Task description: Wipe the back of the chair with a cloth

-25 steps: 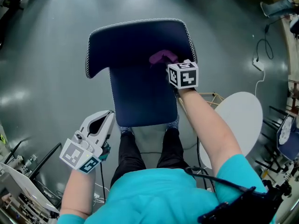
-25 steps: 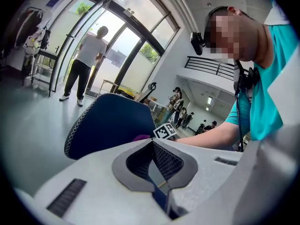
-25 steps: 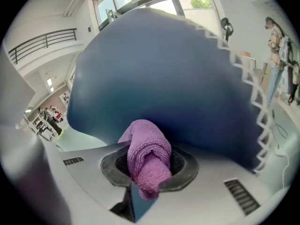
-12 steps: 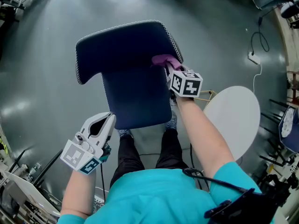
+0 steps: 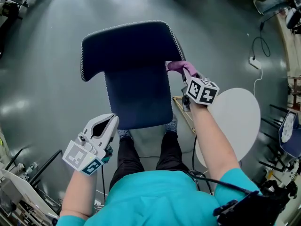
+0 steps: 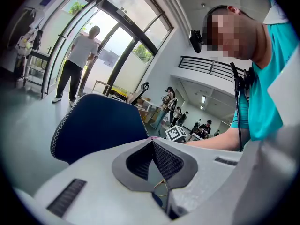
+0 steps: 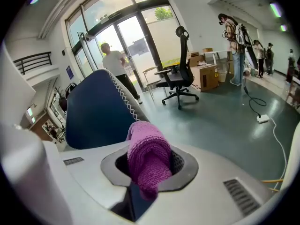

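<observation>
The chair back (image 5: 134, 65) is dark blue with white stitching along its rim and fills the middle of the head view. My right gripper (image 5: 184, 71) is shut on a purple knitted cloth (image 5: 178, 66), which sits at the chair back's right edge. In the right gripper view the cloth (image 7: 147, 158) bulges out between the jaws of the right gripper (image 7: 150, 165), and the chair back (image 7: 93, 111) lies just left of it. My left gripper (image 5: 109, 121) hangs below and left of the chair back, shut on nothing. It (image 6: 152, 144) points toward the chair back (image 6: 98, 125) without touching it.
A round white table (image 5: 235, 121) stands close on the right. A cable with a power strip (image 5: 254, 62) lies on the grey floor beyond it. A black office chair (image 7: 180, 78) and a standing person (image 7: 115, 62) are by the glass doors. Racks crowd the lower left.
My right gripper has dragged the cloth from the middle of the chair back rightward to its right edge. The left gripper has stayed where it was.
</observation>
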Action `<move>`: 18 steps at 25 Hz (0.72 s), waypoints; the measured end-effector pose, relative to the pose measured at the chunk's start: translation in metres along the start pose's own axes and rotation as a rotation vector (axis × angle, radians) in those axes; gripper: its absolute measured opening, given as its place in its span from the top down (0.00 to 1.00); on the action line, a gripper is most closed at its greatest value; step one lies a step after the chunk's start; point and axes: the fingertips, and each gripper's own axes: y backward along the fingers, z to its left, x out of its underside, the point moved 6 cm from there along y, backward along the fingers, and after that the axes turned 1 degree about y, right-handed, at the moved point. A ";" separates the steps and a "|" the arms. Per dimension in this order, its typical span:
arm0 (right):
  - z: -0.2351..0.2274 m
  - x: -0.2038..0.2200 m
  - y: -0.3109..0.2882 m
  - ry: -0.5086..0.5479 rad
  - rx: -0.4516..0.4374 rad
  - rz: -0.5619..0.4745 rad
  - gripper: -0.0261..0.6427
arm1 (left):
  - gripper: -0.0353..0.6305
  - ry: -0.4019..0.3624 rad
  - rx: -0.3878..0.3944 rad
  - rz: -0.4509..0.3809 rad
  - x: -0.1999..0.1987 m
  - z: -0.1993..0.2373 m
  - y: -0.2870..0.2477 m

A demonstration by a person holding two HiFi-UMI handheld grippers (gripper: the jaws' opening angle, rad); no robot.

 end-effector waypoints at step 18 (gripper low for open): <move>0.230 0.073 -0.112 0.379 -0.519 0.202 0.84 | 0.94 0.067 -0.169 -0.076 0.031 0.083 0.107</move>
